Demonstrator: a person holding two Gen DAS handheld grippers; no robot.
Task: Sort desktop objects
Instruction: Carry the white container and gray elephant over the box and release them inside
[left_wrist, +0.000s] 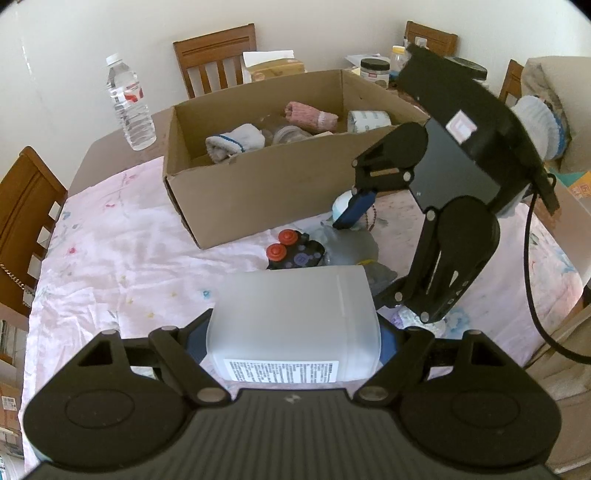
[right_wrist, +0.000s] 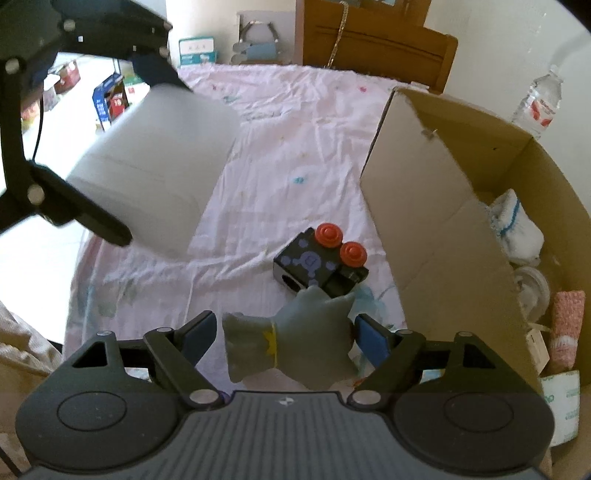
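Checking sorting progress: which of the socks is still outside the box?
The grey sock with the yellow band lies on the tablecloth; the white sock and pink sock are inside the cardboard box.

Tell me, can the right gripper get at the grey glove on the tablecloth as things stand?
Probably yes. The right gripper is open and already straddles the grey glove, with nothing over it. The black toy block lies just beyond, and the left gripper holds its translucent container off to the side.

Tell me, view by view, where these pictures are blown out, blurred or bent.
Left wrist: fisheye bows the cardboard box and chairs; the frosted container looks soft. Right wrist: floor at left blown out white; the container blurred; the grey sock fairly sharp.
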